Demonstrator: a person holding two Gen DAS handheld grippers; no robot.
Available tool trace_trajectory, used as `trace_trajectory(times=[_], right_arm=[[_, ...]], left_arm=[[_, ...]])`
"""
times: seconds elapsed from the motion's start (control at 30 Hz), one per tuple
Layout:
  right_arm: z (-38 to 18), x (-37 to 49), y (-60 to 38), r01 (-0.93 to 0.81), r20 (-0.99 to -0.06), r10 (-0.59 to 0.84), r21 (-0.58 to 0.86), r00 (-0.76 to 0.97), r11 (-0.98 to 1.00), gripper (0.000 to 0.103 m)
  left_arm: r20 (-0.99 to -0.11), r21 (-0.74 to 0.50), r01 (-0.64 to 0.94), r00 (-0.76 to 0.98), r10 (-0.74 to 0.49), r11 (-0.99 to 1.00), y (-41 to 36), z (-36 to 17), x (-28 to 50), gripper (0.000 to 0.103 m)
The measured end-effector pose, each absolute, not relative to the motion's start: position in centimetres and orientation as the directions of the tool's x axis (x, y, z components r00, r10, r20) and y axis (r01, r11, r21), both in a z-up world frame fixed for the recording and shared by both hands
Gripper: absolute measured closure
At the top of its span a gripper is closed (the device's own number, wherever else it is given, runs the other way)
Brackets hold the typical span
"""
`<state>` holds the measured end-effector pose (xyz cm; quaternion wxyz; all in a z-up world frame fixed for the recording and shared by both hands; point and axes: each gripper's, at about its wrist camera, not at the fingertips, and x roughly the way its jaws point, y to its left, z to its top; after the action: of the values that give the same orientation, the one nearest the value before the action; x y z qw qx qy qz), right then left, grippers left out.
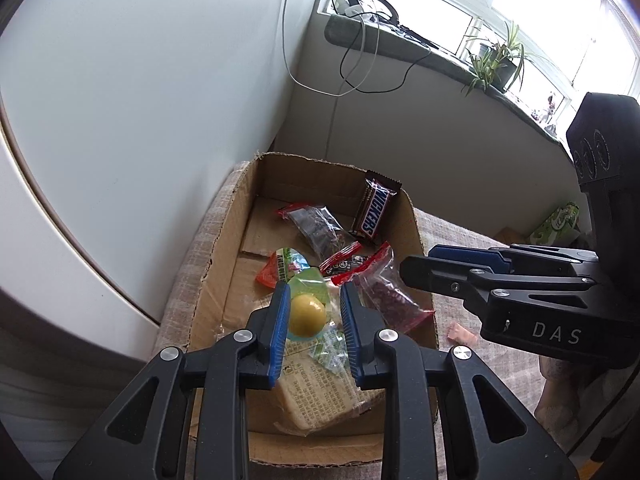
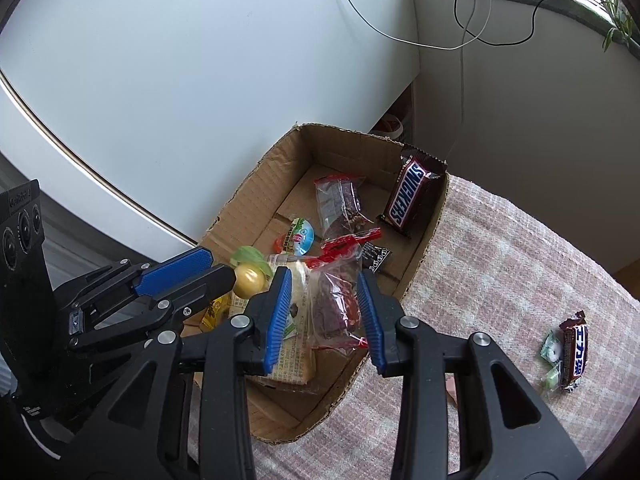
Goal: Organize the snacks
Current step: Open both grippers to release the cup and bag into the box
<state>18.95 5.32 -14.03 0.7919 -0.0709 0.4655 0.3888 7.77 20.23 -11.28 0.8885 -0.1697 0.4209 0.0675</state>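
Observation:
A cardboard box (image 1: pixel 224 240) (image 2: pixel 256 196) on the checked cloth holds a Snickers bar (image 1: pixel 374 210) (image 2: pixel 412 196), clear bags of dark snacks (image 1: pixel 318 226) (image 2: pixel 340 204), a red wrapper and a flat bread pack (image 1: pixel 320 392). My left gripper (image 1: pixel 314 312) (image 2: pixel 224 270) hovers over the box with a yellow ball candy in a clear green wrapper (image 1: pixel 306 314) (image 2: pixel 249 276) between its jaws; the left pad touches it, a gap shows on the right. My right gripper (image 2: pixel 324 304) (image 1: pixel 404 272) is open and empty above a dark-red snack bag (image 2: pixel 332 308) (image 1: pixel 390 296).
A small chocolate bar (image 2: pixel 574 352) and green wrapped candies (image 2: pixel 551 350) lie on the cloth at the right. A pink candy (image 1: pixel 460 334) lies beside the box. A green packet (image 1: pixel 556 224) sits farther right. White appliance at left; windowsill with cables and a plant behind.

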Motion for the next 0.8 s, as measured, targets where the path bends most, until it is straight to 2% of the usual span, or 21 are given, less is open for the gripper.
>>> trace_trajectory(times=[0.13,0.2,0.37,0.6,0.8], right_arm=[[-13.5,19.0,4.9,-0.672,-0.788,0.542,0.233,0.293,0.703,0.044],[-13.3,19.1,4.6,-0.664,-0.783,0.542,0.234,0.304,0.710,0.033],[-12.7,19.2,3.7,-0.652,-0.778,0.540,0.231,0.322,0.722,0.021],[-11.5,18.9,1.5,-0.648,-0.766,0.538,0.215,0.352,0.730,0.020],[-10.6,19.2,-1.7,-0.622,-0.756,0.536,0.223,0.376,0.750,0.020]], left_arm=[[-0.770,-0.240,-0.270,0.638,-0.014,0.933,20.1,-11.1,7.8,0.061],[-0.771,-0.237,-0.270,0.636,-0.012,0.933,20.1,-11.1,7.8,0.059],[-0.775,-0.230,-0.270,0.632,-0.008,0.935,19.7,-10.9,7.8,0.057],[-0.762,-0.225,-0.252,0.647,-0.009,0.941,18.4,-9.6,7.6,0.051],[-0.748,-0.223,-0.216,0.663,-0.025,0.951,16.4,-8.5,7.9,0.051]])
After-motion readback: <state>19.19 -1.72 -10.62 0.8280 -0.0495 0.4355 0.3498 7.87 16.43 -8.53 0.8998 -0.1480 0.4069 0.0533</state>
